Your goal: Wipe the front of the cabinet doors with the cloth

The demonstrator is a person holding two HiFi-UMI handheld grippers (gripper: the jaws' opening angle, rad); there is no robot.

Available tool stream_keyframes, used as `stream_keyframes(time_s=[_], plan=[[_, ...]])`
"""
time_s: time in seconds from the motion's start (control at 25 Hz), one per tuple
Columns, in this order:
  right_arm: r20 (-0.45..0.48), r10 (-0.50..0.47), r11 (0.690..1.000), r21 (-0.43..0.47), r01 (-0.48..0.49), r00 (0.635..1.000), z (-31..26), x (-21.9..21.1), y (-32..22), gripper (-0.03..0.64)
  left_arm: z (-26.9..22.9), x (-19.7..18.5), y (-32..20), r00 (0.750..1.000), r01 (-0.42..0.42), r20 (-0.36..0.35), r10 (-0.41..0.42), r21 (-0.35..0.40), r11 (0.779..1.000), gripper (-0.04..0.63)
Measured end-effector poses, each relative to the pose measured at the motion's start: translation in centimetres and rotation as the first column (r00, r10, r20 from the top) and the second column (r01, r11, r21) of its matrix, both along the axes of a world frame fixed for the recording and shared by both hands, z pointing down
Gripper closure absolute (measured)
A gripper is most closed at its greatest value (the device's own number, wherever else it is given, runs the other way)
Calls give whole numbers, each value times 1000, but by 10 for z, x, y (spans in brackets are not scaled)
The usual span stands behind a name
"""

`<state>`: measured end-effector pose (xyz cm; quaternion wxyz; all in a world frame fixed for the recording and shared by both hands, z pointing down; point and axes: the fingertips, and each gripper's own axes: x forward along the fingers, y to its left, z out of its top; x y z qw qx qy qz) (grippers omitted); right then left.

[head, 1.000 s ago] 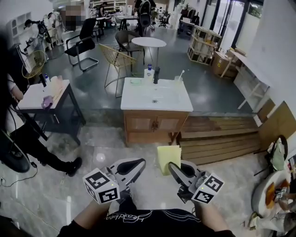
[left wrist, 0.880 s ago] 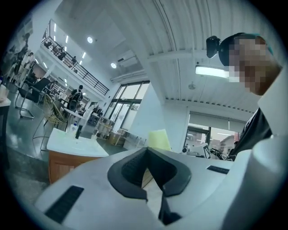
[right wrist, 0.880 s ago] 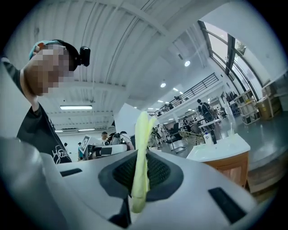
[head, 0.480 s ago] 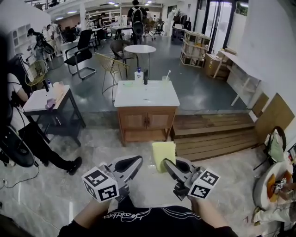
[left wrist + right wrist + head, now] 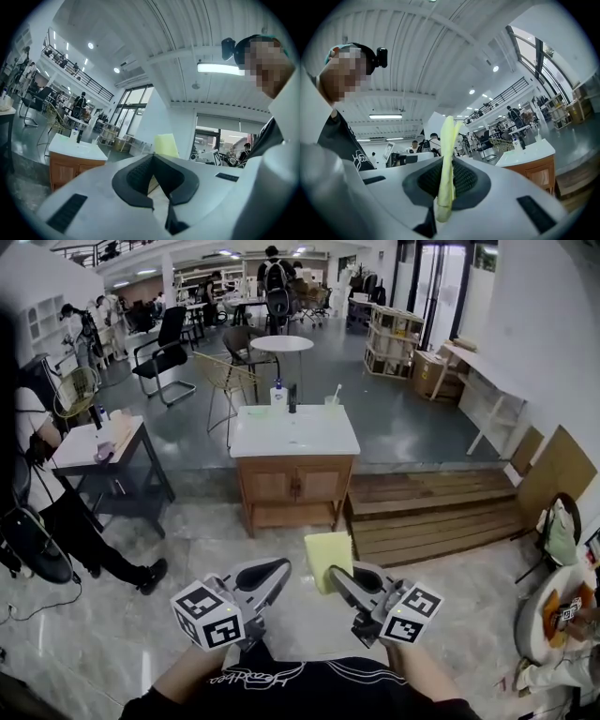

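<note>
No legible text, brand, number or sign in any view.

- Black shirt [image 5: 281, 681]: white script lettering across the front, too small and blurred to read. White graphic on the same shirt in the right gripper view, cut off at the edge, not readable.
- Marker cubes on left gripper [image 5: 277, 568] and right gripper [image 5: 335, 575]: square black-and-white coded patterns only, without letters or digits.
- Bottle [image 5: 277, 395] on top of cabinet [image 5: 295, 486]: any print too small to tell.
</note>
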<state>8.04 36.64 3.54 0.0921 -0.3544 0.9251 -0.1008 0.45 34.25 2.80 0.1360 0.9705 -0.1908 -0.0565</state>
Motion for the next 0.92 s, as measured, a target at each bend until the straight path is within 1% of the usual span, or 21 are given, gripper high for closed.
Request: stream_keyframes(time_s=[0.44,0.92], plan=[[29,11,1000,-13,-11,1000,7,18,1,577,7,16,-1,1000,-2,4,2,-15,1000,591],[57,33,999,-23,-31,998,11,33,-8,577,11,28,-11,1000,-19,25,19,-12,1000,591]])
